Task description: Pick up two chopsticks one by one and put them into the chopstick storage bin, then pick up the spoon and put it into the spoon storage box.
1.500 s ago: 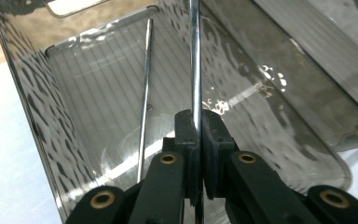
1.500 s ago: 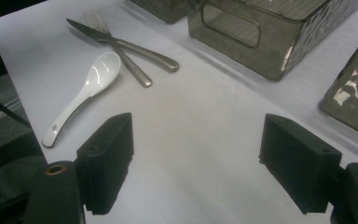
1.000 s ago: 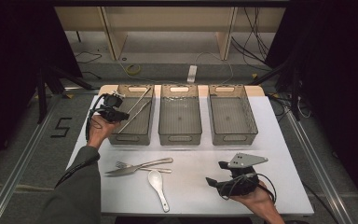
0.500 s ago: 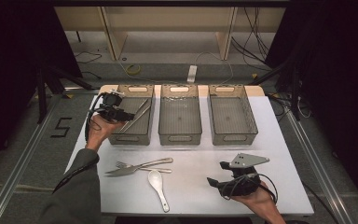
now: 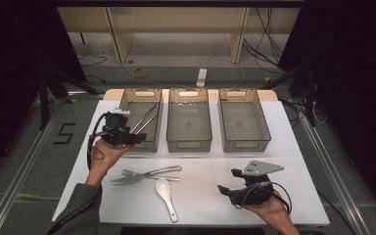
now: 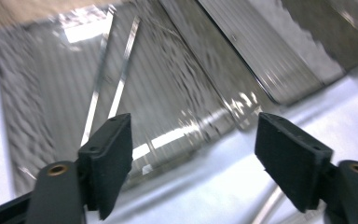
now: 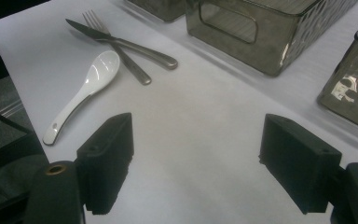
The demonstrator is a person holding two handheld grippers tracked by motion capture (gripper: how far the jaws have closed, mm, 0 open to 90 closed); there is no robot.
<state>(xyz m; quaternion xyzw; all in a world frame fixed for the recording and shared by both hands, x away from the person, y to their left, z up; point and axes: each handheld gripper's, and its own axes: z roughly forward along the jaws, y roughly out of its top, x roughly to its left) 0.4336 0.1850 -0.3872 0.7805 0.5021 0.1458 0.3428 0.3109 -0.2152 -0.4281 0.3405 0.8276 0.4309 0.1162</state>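
left gripper [image 5: 138, 139] jaws have just been opening and now stand wide with nothing between them, hanging at the near rim of the left bin [image 5: 127, 104]. a second ago it sat further over that bin, pinching the chopsticks; since then it has pulled back toward the person and the chopsticks [image 5: 145, 119] now lie loose in the bin, leaning across its right side. left gripper view confirms: two thin metal sticks [image 6: 119, 79] on the bin floor past the spread pads, frame smeared. my read: that drop is done, this hand is free for the next piece.

right gripper [image 5: 223, 190] rests on the near right of the table, jaws wide, empty, same spot as before.

count:
- bins: 3 in a row at the far edge; middle bin [image 5: 189, 144] and right bin [image 5: 245, 143] look empty
- chopsticks: 2, in the left bin
- still on the table [image 5: 298, 161] between the hands: fork [image 5: 144, 176] 1, knife [image 5: 149, 173] 1, crossed and touching; white spoon [image 5: 165, 195] 1, just beside them

likely 3 pieces left to sort.
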